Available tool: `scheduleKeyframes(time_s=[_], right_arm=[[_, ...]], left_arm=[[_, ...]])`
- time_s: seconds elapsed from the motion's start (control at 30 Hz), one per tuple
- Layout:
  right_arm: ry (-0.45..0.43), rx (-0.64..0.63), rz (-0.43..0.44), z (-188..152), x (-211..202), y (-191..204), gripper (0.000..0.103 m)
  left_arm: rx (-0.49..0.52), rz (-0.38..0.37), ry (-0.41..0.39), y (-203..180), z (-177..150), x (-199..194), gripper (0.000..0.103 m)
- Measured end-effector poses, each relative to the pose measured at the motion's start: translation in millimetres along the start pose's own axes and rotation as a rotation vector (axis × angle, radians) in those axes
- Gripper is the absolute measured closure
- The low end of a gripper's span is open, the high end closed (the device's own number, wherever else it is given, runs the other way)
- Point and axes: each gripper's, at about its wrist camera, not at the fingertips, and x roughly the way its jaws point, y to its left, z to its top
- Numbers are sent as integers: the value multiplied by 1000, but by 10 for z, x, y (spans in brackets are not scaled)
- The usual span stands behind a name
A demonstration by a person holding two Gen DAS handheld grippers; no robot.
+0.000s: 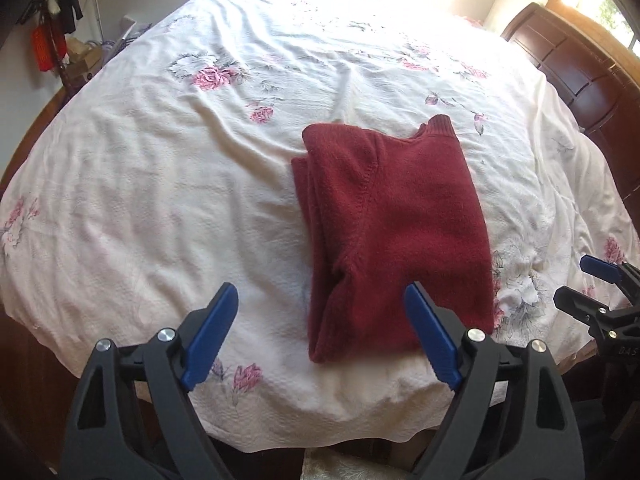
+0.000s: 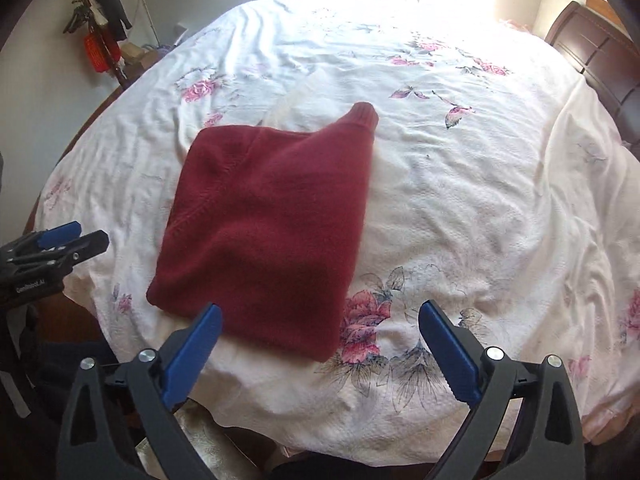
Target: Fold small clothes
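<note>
Left wrist view: the bed, spread with a white floral coverlet, fills nearly everything, its dark wooden headboard at the far right. On the near part of the coverlet lies the dark red knit sweater, already folded into a compact rectangle with layered edges along its left side and a ribbed cuff or collar poking out at the far corner; it looks close to finished, lying flat near the bed's front edge where both tools reach it easily.

The left gripper hangs just short of the sweater's near edge, jaws spread wide and holding nothing. The right gripper sits beside it, over the sweater's near right corner, equally wide apart and empty. Both seem drawn clear, probably so the fold lies undisturbed.
</note>
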Motion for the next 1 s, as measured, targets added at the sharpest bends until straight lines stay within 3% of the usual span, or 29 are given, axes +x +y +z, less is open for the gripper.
scheduleKeyframes(time_s=[0.13,0.37,0.67,1.0], right_arm=[[-6,22,40,-95,-76,69,4],[-51,11,-26,-296,-220,279,4],[-27,31,-27,-475,-186,373,4],[-38,58,-58,-551,-217,440,4]], left_arm=[[22,23,-15,-85,-191,-126,16],[11,53,-4,-91,-470,-194,15],[11,123,-70,-35,-529,-392,15],[8,128,-53,-16,-621,-413,15]])
